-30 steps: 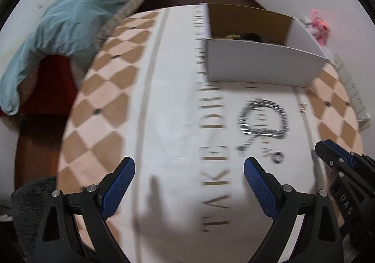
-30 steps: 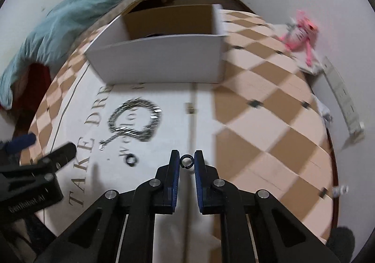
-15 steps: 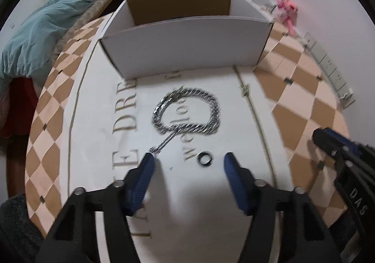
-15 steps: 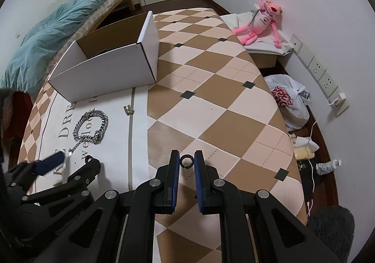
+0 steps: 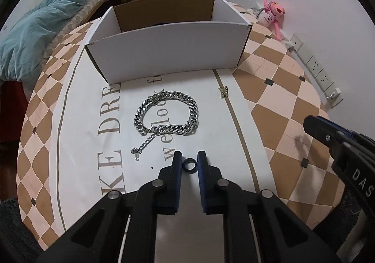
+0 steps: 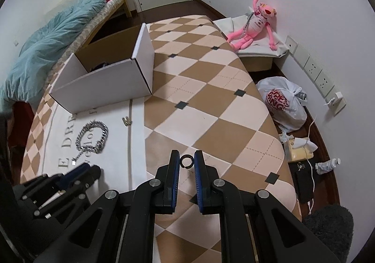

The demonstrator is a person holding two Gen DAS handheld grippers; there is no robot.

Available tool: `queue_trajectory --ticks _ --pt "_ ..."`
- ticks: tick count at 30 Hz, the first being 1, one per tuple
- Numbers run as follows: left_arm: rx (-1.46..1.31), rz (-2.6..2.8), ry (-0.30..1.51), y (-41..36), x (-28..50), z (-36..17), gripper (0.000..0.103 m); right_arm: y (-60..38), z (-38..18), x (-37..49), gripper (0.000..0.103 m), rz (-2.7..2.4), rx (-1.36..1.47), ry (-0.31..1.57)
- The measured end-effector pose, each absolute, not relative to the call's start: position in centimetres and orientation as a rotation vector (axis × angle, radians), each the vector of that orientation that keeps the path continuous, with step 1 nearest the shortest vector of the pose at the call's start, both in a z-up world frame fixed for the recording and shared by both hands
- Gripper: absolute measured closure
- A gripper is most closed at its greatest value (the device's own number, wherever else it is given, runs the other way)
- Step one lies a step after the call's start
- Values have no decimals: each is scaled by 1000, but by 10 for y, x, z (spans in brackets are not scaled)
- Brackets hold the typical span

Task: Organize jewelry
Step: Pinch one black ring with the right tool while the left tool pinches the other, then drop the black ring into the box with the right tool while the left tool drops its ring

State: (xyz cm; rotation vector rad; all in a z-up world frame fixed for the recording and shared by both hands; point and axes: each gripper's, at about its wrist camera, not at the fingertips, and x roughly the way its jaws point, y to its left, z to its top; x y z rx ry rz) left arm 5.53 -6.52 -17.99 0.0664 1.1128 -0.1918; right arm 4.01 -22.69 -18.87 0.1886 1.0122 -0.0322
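- Grippers: left gripper has just been closing, and its jaws now clamp a small dark ring that lies on the white printed mat. Right gripper is clamped on a thin ring, apparently carried clear of the checkered cloth.
- Task items: silver chain bracelet lies flat on the mat, its extender tail trailing toward the left gripper. A small gold-coloured piece sits at the mat's border line, near the box.
- Container: open white cardboard box stands at the far end of the mat; something dark lies inside, too hidden to identify.
- Governing relation: box lies straight ahead of the left gripper, beyond the bracelet, long side facing it. From the right gripper it lies ahead and off to the left.
- Judgement: left hand is nearer the box. Its ring must clear the near wall and pass over the bracelet.
- Risk: both rings are pinched at the very fingertips; a slip would drop them.
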Motion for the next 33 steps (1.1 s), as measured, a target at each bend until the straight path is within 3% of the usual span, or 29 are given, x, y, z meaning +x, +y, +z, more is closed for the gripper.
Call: queue_trajectory --ticks 7,13,22,29,30,32,33 --pt "-26 -225 1065 -49 68 -132 93 -219 -154 59 90 45 230 972" --pt "-96 -251 1049 -27 131 -88 93 -204 -121 125 90 162 238 966" --pt "-100 -228 1168 -1 229 -104 92 -176 -133 241 90 221 159 1126" --pt "-103 -184 1221 5 256 -108 91 -169 -144 271 88 221 114 1226" --pt "-100 -171 1218 6 258 -106 88 -170 -143 272 84 215 113 1224" --pt "-92 -155 1202 7 261 -100 73 -173 -140 273 76 212 115 1214" --pt "-90 -144 1190 9 261 -97 60 -174 -137 272 73 209 119 1208"
